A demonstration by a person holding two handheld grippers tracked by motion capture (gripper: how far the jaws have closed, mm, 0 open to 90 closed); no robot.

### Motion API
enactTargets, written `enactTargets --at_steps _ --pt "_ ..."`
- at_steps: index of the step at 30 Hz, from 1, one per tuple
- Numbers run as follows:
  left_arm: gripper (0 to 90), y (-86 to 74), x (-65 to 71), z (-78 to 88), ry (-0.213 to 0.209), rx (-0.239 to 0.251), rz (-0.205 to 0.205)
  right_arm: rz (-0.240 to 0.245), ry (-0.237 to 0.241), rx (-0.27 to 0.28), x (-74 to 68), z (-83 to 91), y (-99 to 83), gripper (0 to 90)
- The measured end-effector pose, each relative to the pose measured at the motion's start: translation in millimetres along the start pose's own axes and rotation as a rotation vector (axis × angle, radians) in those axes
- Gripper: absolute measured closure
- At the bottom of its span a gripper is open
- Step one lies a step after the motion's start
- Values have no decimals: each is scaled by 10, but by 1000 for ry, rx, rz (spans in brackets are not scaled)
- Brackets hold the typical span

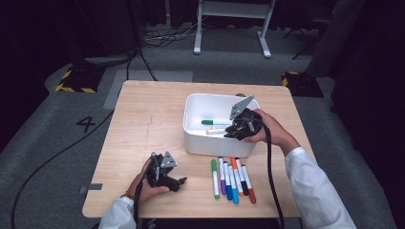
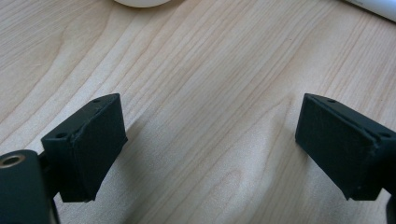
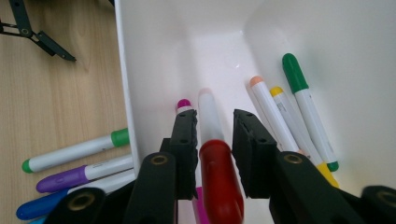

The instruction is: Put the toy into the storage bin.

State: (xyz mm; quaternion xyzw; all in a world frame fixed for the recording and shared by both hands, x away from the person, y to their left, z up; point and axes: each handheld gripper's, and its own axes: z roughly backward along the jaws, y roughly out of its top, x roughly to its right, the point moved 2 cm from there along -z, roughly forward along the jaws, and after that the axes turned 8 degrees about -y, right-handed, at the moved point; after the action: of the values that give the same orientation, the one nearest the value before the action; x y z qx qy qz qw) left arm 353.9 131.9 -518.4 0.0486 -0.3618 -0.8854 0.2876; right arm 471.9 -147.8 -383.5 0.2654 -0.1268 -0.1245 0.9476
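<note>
Right hand-held gripper [image 1: 232, 132] sits over the near right corner of the white bin [image 1: 191, 136], jaws pointing down into it; red-capped marker [image 3: 215, 172] lies between the jaws, small gaps visible either side in the right gripper view, so pads look just off it — released, not clamped. Already in the bin: green-capped marker [image 3: 306, 105], yellow-capped marker [image 3: 289, 119], peach-capped marker [image 3: 268, 107], plus a magenta tip [image 3: 183, 103] poking out by the left jaw. Left hand-held gripper [image 1: 173, 181] rests near the worktop [image 1: 143, 119] left front edge, well apart from the bin, jaws wide and nothing between them, just bare wood. Row of loose markers [image 1: 231, 179] lies on the worktop just in front of the bin, caps green, purple, blue, orange, red
</note>
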Motion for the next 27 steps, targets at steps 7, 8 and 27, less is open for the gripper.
enactTargets --at_steps 7,8,27 --pt "89 0 0 0 0 0 0 -70 -38 80 47 100 -30 555" --pt "88 0 0 0 0 0 0 -77 -48 101 45 138 -30 538" --pt "88 -2 3 1 1 0 3 -230 -311 314 -40 930 -427 296"
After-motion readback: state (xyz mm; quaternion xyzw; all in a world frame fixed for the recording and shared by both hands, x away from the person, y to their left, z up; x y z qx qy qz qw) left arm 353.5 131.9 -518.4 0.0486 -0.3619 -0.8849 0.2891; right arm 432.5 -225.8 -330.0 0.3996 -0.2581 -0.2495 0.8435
